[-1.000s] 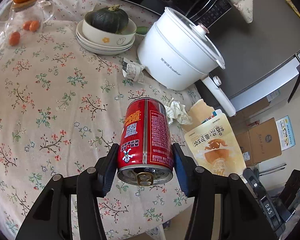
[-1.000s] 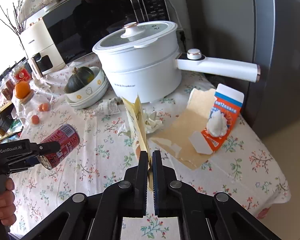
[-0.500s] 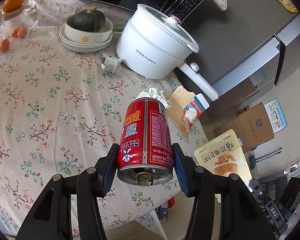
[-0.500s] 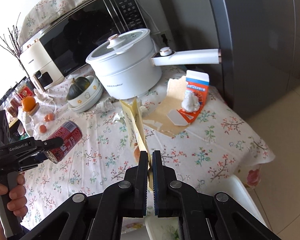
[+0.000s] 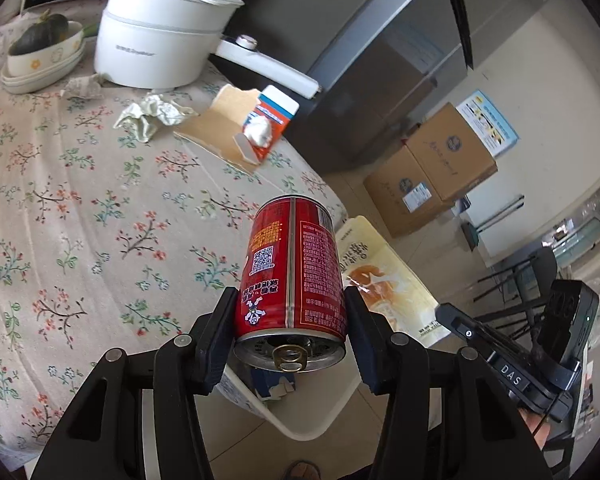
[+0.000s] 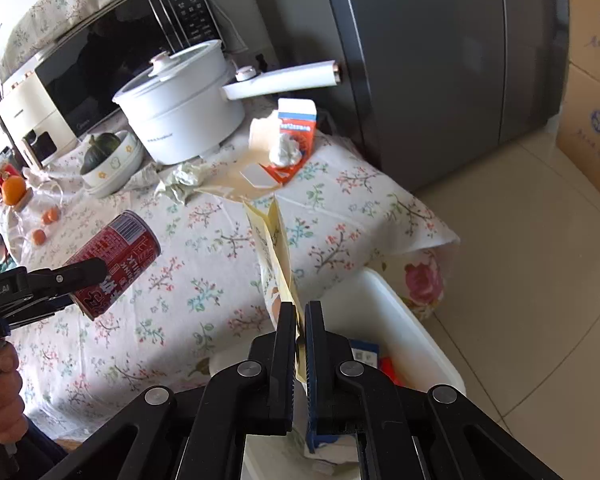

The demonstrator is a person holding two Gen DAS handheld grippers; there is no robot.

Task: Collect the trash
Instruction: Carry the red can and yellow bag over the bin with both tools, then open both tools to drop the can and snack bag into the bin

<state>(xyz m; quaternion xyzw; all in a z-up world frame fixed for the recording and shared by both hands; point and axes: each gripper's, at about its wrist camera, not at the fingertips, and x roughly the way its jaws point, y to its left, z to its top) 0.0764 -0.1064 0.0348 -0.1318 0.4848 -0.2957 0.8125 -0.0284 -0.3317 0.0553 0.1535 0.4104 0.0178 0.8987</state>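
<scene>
Left tongs (image 5: 290, 316), marked "GenRobot.AI", grip red can (image 5: 294, 276) w/ QR code. Right tongs (image 6: 299, 326) clamp yellow snack bag (image 6: 274, 248). Both since moved off surface (image 5: 80, 208) toward white bin (image 6: 412, 320).

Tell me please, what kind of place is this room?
Most likely a home kitchen or dining corner: a microwave and a white electric pot stand on a table with a floral cloth, beside a grey refrigerator.
</scene>
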